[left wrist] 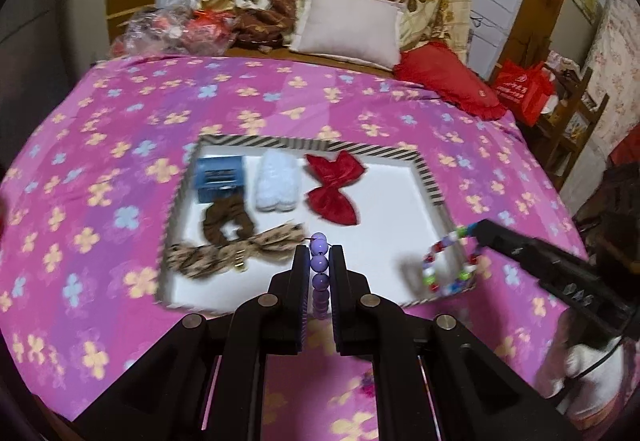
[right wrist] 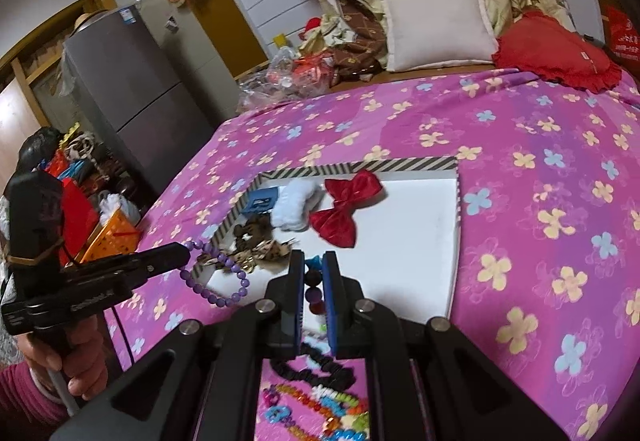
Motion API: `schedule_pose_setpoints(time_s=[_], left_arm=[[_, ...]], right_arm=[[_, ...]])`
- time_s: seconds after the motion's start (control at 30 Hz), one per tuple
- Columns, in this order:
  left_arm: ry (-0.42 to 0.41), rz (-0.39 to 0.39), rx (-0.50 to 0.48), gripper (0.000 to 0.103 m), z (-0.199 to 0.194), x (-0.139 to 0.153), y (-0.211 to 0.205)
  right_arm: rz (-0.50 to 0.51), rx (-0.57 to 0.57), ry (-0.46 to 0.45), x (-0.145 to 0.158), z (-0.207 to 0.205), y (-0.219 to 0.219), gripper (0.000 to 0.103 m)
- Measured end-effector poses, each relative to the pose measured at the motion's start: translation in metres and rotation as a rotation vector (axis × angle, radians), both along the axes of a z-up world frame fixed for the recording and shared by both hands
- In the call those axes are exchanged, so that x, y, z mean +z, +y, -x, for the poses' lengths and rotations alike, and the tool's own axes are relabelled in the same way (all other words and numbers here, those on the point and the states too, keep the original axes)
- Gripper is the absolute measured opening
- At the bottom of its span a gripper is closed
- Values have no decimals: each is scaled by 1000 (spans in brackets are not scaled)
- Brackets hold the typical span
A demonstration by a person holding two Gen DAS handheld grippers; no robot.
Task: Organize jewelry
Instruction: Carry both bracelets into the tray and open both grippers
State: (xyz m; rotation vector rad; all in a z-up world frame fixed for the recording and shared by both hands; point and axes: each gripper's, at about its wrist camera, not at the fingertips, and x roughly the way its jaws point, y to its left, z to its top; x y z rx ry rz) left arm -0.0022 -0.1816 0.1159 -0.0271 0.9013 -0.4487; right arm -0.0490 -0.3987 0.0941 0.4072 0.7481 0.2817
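Left wrist view shows our left gripper [left wrist: 319, 257] clamped on a purple bead bracelet [left wrist: 319, 263], hanging just past the near rim of the striped tray [left wrist: 430, 171] on the bed [left wrist: 120, 113]; at four o'clock our right gripper [left wrist: 478, 231] pinches a multicoloured bead bracelet [left wrist: 448, 265] over the tray's near right corner; we judge both are being carried in for placing; we should lower each over the bare white floor at two o'clock, clear of the red bow [left wrist: 335, 187] and leopard scrunchie [left wrist: 236, 251], then ease the jaws apart only once the beads rest flat; more jewelry [right wrist: 316, 401] waits on the bedspread.
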Motion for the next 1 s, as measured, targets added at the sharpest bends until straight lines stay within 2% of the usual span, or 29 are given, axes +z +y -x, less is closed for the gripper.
schedule_pose_setpoints(time_s=[0.1, 0.2, 0.33, 0.47, 0.8, 1.0], left_arm=[[18, 16, -14, 6, -10, -9, -13], [47, 0, 3, 6, -21, -28, -17], [122, -40, 54, 6, -37, -61, -5], [156, -67, 93, 6, -42, -80, 12], [162, -93, 127, 6, -40, -93, 38], [159, -87, 134, 6, -41, -93, 40]], right_arm=[[-8, -25, 18, -8, -7, -6, 9], [-16, -41, 39, -17, -13, -9, 9], [-11, -42, 76, -30, -25, -7, 9], [4, -22, 122, -46, -42, 8, 9], [66, 55, 199, -70, -83, 57, 9], [62, 65, 229, -78, -94, 69, 9]])
